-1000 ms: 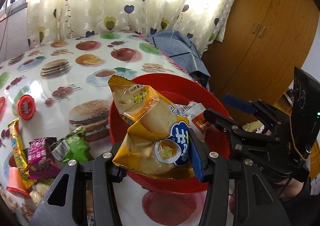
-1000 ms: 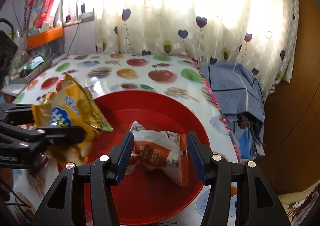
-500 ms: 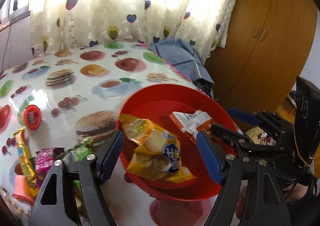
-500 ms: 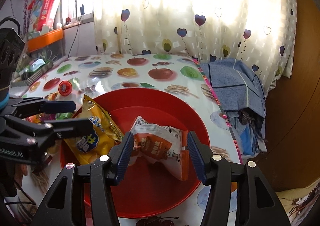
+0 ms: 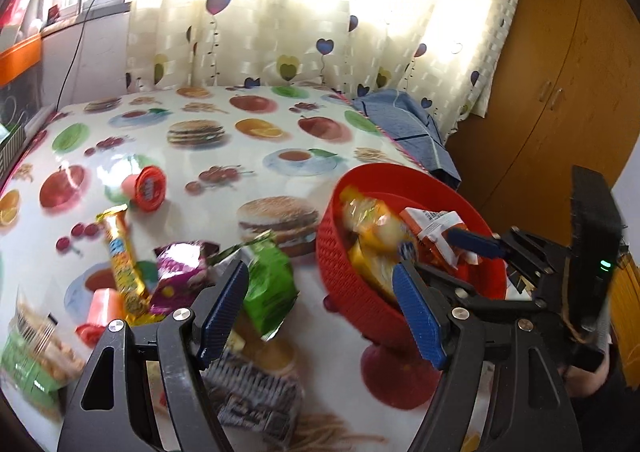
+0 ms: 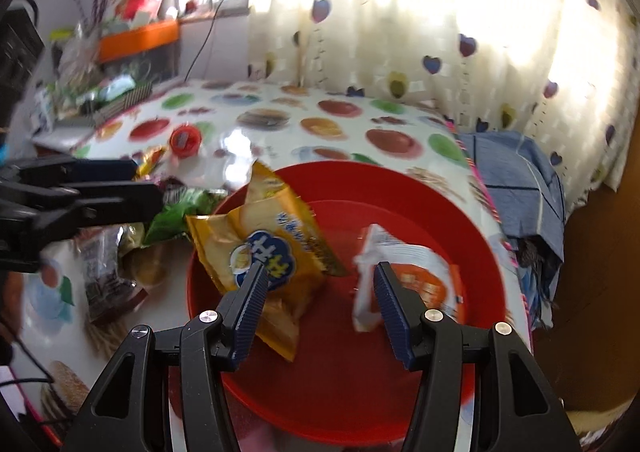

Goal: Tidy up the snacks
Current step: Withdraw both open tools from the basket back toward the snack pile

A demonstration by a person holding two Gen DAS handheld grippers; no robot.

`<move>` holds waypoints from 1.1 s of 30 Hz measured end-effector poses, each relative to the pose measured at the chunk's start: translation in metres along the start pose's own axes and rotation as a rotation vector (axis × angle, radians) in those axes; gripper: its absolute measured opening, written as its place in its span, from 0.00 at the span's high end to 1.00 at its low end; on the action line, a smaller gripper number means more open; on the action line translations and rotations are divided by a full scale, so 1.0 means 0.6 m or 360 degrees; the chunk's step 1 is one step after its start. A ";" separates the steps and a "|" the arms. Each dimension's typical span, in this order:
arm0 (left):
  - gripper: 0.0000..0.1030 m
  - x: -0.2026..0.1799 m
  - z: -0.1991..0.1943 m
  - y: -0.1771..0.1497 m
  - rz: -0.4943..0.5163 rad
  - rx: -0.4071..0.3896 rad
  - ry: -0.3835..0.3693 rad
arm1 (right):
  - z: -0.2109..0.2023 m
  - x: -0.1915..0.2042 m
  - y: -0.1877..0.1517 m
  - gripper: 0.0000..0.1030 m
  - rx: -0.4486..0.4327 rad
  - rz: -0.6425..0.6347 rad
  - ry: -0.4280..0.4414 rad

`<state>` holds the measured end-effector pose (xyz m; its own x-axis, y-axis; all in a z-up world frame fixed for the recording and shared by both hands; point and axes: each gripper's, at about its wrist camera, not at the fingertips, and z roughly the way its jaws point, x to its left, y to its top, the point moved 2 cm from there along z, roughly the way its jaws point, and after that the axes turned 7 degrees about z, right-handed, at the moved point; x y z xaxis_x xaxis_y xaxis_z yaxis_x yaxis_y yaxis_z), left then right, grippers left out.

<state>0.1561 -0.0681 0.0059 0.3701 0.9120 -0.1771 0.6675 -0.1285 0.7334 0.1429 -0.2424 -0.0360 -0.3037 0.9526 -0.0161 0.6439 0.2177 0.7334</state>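
The left tongs stand wide with nothing between them; their jaws have just been opening, and the yellow snack bag now lies in the red basket, leaning on its left wall with one corner poking over the rim. The right tongs hover over the basket partly spread, and the orange-and-white packet sits behind the right-hand finger rather than between the pads, so they appear to hold nothing.

Beside the basket on the table a loose pile of snacks waits: a green packet nearest the left tongs, a purple packet, a long yellow bar, a pink cup and, further off, a red-lidded cup.

These packets look light, puffed with air and glossy, so they will likely crumple and may slide under a pinch across the belly. The better hold is probably the flat crimped seam or a corner, where the foil is stiff. The green packet, tilted up with its edge free, seems the easiest to take next.
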 end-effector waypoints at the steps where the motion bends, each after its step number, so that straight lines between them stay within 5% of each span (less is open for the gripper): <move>1: 0.27 0.005 -0.003 -0.004 -0.0011 -0.0001 0.0007 | 0.009 0.004 0.003 0.47 0.0011 -0.0023 -0.0028; 8: 0.27 0.033 -0.012 -0.024 -0.0079 0.0009 0.0045 | 0.045 0.009 0.034 0.47 0.0003 -0.0055 -0.0107; 33: 0.27 0.085 -0.080 -0.112 -0.0215 0.0067 0.0214 | -0.054 0.031 0.001 0.47 -0.0051 0.0124 0.0097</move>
<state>0.0991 0.0055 -0.0212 0.1875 0.9655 -0.1807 0.7327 -0.0149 0.6804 0.1150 -0.2312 -0.0138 -0.2964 0.9515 0.0825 0.6446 0.1355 0.7524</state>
